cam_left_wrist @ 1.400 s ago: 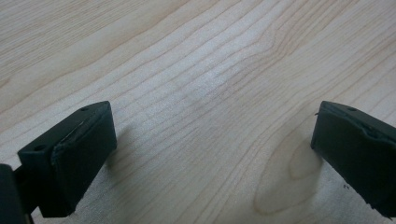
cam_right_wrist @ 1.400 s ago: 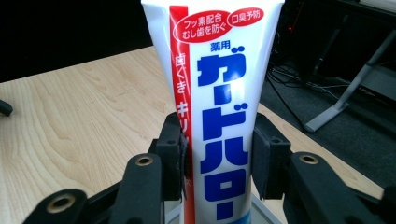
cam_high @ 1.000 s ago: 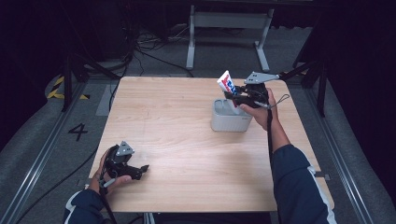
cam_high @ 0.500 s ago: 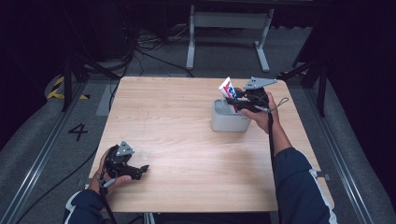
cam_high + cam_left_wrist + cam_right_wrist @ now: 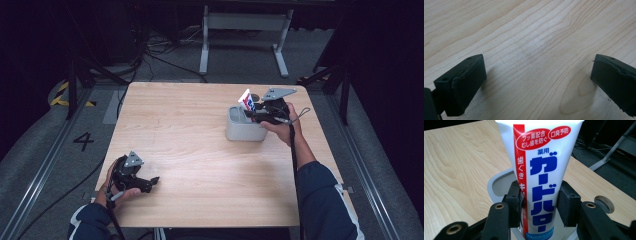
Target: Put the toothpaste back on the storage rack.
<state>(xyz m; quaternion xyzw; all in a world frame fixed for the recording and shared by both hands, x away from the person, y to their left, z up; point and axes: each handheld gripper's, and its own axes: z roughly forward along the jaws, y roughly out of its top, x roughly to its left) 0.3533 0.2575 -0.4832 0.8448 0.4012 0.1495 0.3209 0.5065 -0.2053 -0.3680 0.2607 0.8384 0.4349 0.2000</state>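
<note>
One tube (image 5: 541, 177) is clamped by the right hand-held gripper (image 5: 540, 200) over one grey tub (image 5: 244, 131) on the bench (image 5: 200, 150), while the left hand-held gripper (image 5: 536, 82) is held wide, empty, near the front-left corner.
</note>
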